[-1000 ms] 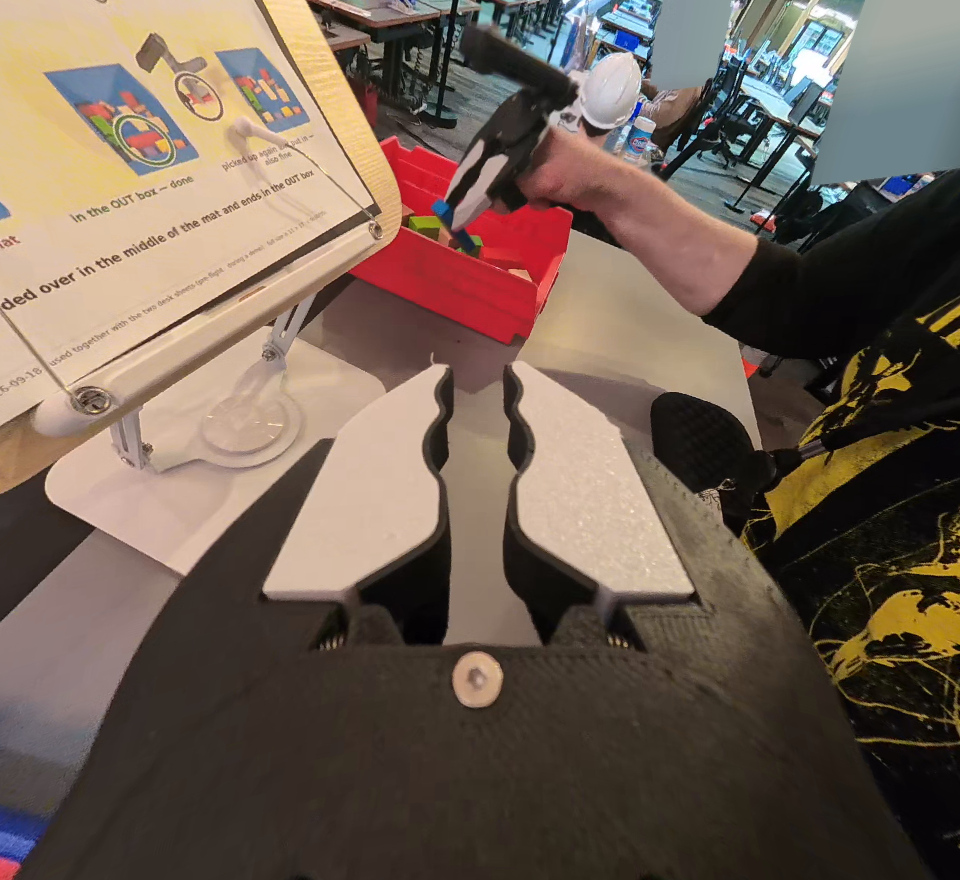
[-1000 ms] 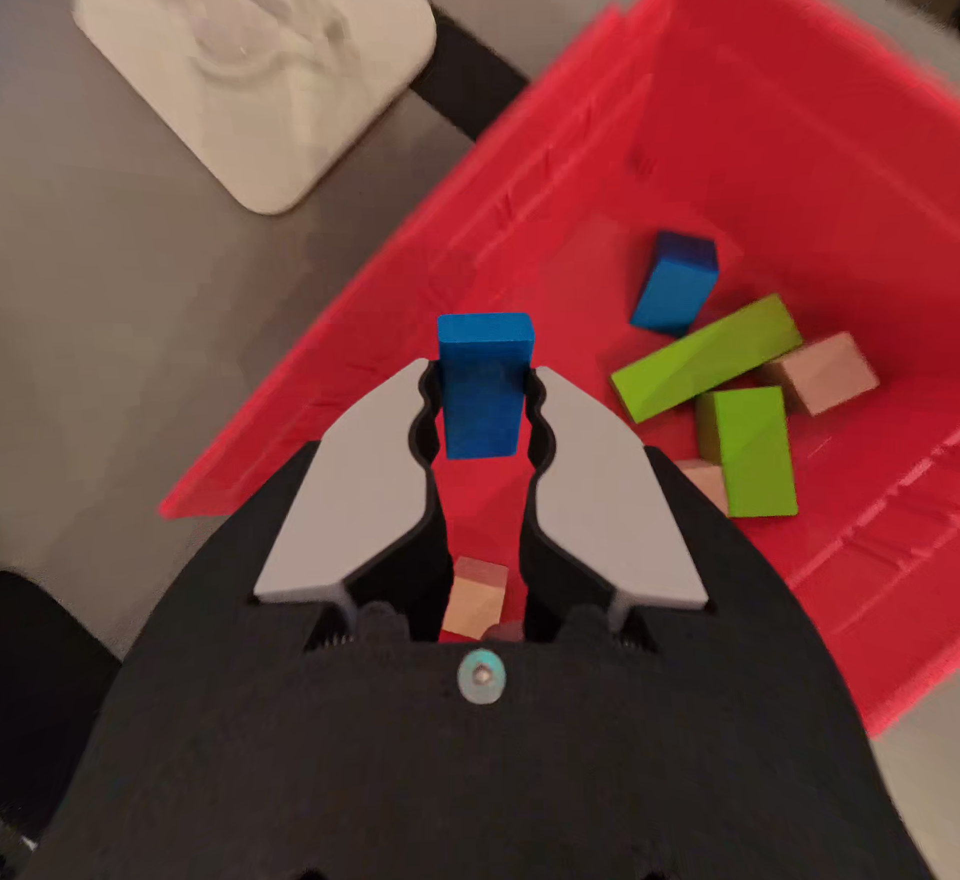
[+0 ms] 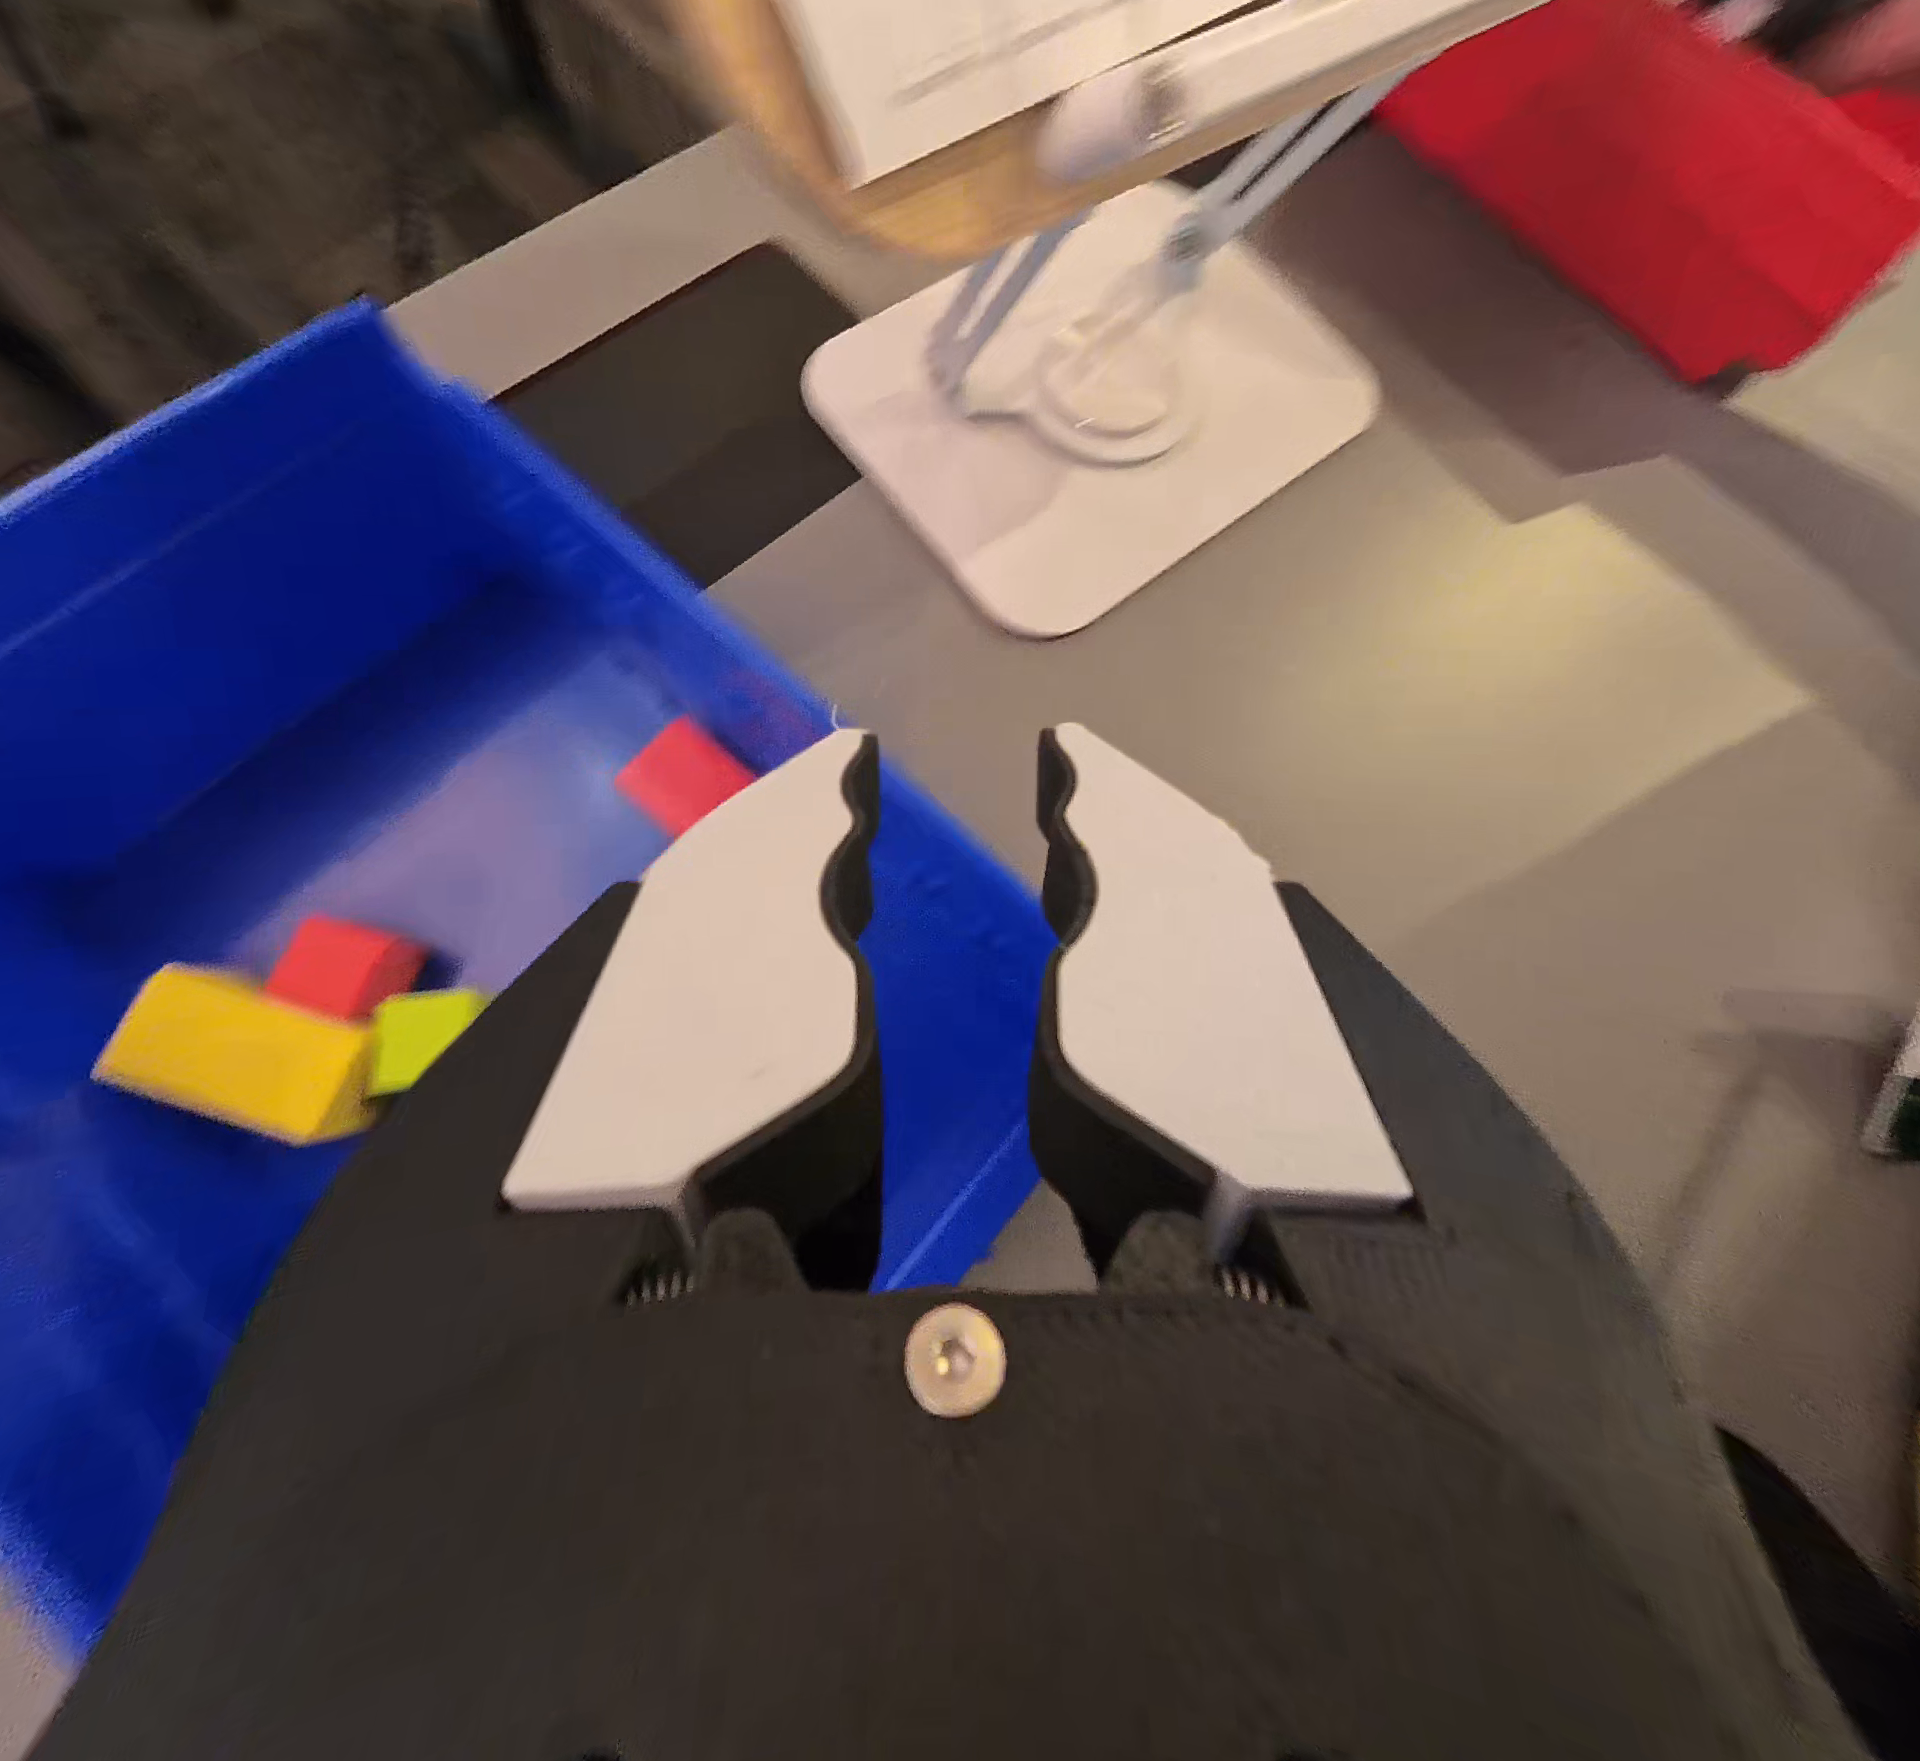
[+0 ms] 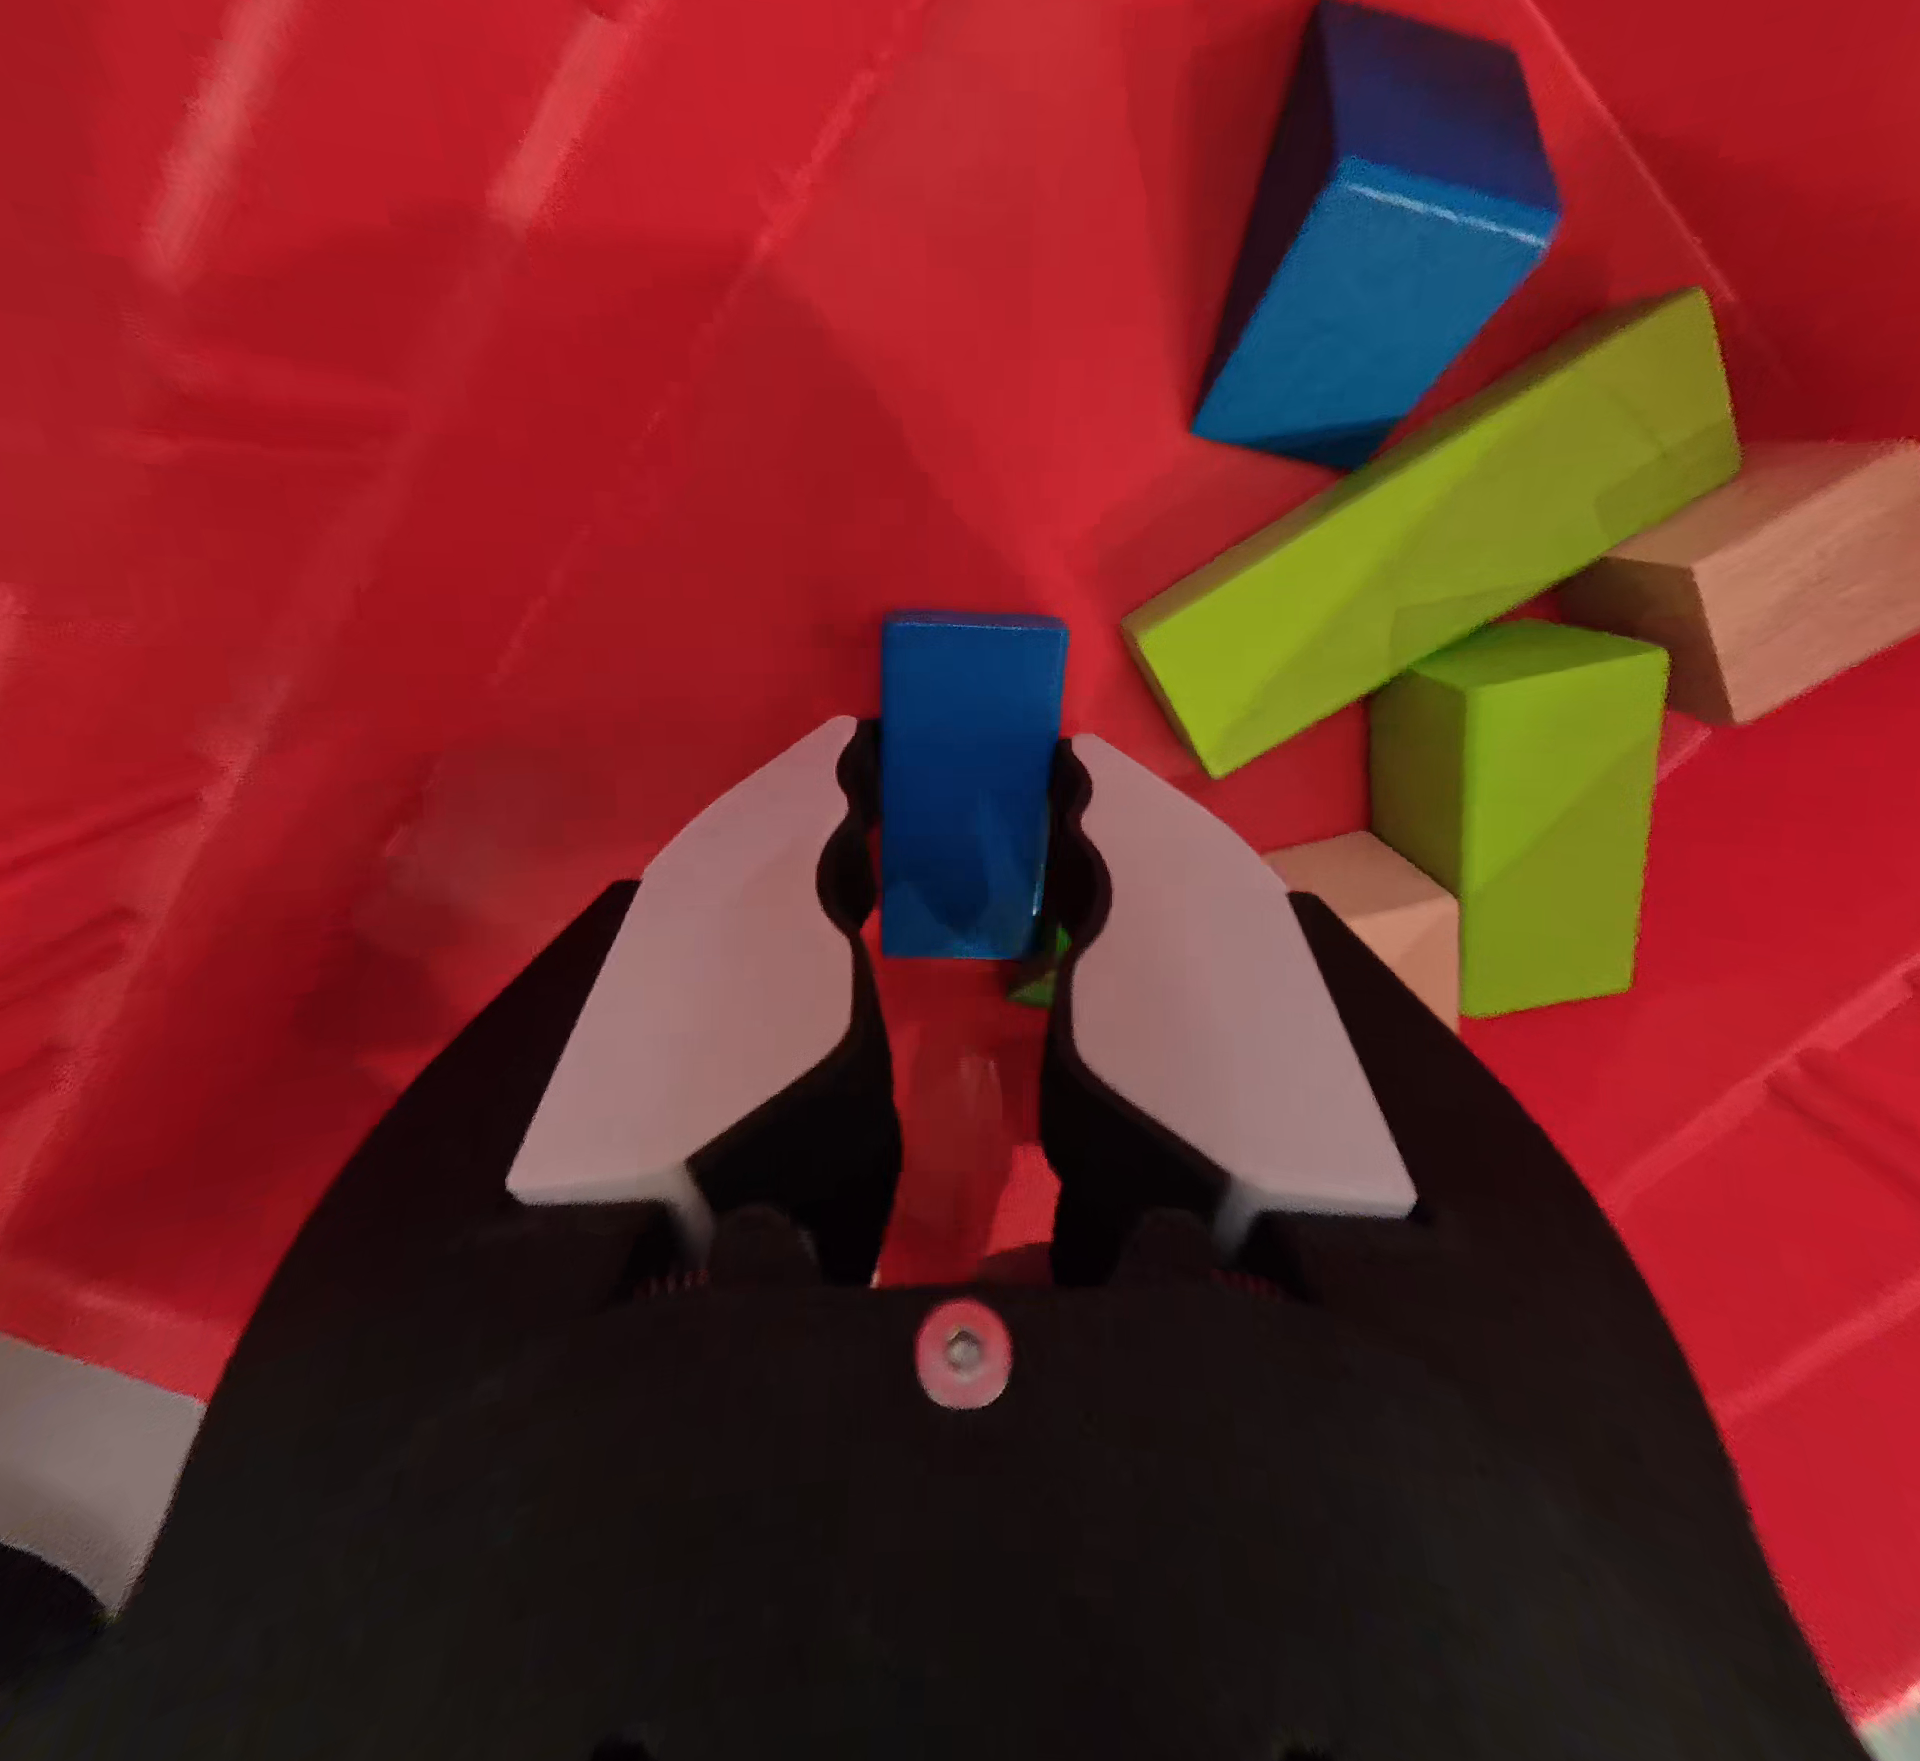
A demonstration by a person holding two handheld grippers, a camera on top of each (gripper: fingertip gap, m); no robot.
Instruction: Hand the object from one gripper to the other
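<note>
In the right wrist view, the right gripper (image 4: 966, 755) pinches one small blue rectangular wooden block (image 4: 971, 776) at frame centre, both black wavy pads pressed against its long sides, its far end sticking out past the fingertips. It hangs over the red plastic bin (image 4: 520, 257), which fills the frame. To the right lie five whole loose blocks: one larger blue wooden block (image 4: 1382, 257) at upper right, two lime-green wooden blocks (image 4: 1455, 527), one long and slanted, one shorter below it, and two plain wooden blocks (image 4: 1766, 579) at the right edge. A green sliver shows under the held block.

In the left wrist view, the left gripper (image 3: 956, 755) points down over the grey desk (image 3: 1351, 724), its fingers (image 3: 748, 932) spread with nothing between them. At left sits one blue plastic bin (image 3: 260, 620) holding two red blocks (image 3: 681, 781), one yellow block (image 3: 229, 1051) and one lime-green block. A white-based document stand (image 3: 1091, 464) occupies the upper centre, blurred.
</note>
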